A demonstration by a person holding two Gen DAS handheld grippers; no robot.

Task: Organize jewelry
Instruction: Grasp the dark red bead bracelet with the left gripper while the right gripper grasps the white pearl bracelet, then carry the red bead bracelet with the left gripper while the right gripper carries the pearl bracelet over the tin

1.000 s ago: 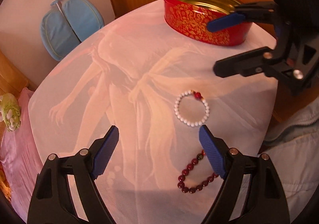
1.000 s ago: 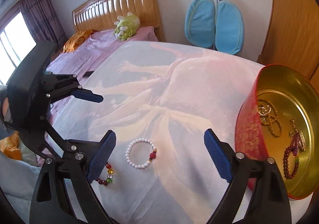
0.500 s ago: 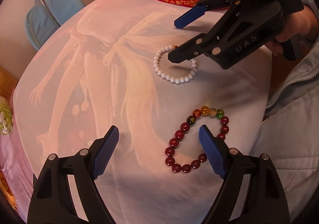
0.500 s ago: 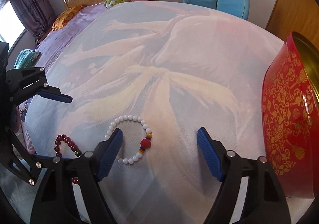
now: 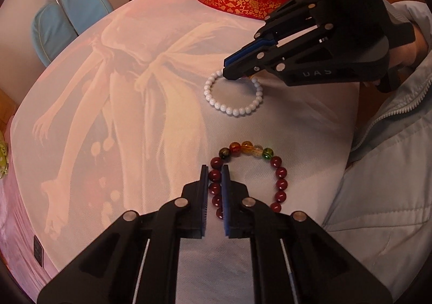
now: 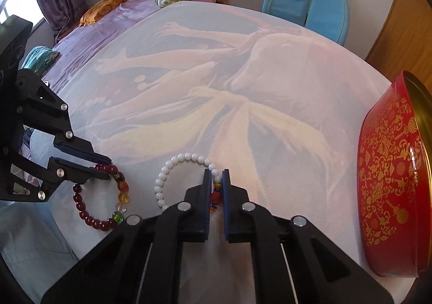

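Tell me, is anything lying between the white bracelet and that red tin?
Nothing visible does. The right gripper is shut on the white bracelet, and only bare printed cloth lies between it and the red tin. The dark red bracelet lies on the other side.

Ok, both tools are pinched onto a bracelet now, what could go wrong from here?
1. The left tool grips only a few beads of the dark red bracelet; the rest may swing or slip out when lifted.
2. The right tool pinches the white bracelet at its red bead, a rounded spot that could pop free.
3. The red tin stands beside the right tool, so a hanging loop may catch its rim.
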